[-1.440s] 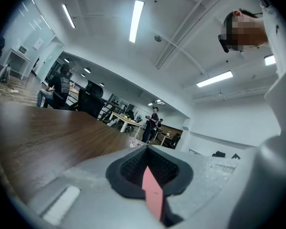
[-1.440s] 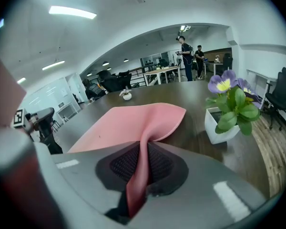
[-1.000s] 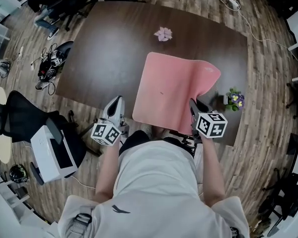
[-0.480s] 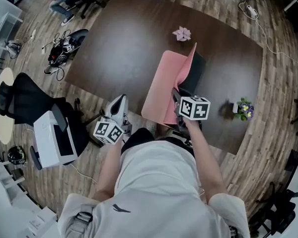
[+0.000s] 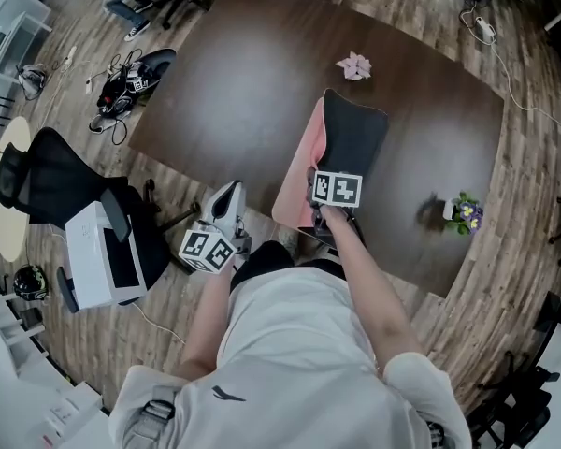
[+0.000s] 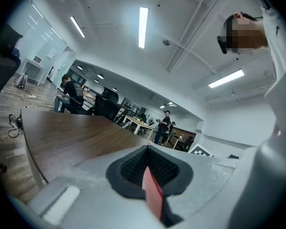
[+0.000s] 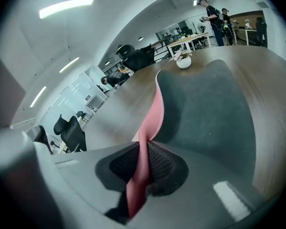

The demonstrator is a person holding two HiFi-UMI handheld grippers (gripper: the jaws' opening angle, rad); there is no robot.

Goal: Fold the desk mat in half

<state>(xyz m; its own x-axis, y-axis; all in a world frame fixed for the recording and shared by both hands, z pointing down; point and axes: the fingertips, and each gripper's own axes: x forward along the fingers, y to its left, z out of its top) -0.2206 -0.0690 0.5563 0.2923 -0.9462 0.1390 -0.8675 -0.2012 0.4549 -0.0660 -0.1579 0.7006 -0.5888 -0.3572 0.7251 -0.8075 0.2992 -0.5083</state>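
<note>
The desk mat [image 5: 298, 174] is pink on top, and its dark underside [image 5: 353, 135] faces up where its right part is lifted over toward the left. My right gripper [image 5: 322, 170] is shut on the mat's near edge, above the brown table [image 5: 224, 82]. In the right gripper view the pink edge [image 7: 151, 116] runs between the pads [image 7: 163, 165], with the dark underside [image 7: 209, 109] spreading beyond. My left gripper [image 5: 228, 193] hovers at the table's front edge, left of the mat and apart from it. Its jaws [image 6: 148, 168] look shut, with only a thin red sliver in the seam.
A pink paper flower [image 5: 355, 65] lies at the table's far side. A small pot of purple flowers [image 5: 464, 213] stands at the right. On the floor to the left are a black office chair [image 5: 56, 181], a white box [image 5: 98, 255] and tangled cables [image 5: 126, 82].
My right gripper has swung left with the mat's edge, turning the right part over so the dark underside now shows. The left gripper has barely moved.
</note>
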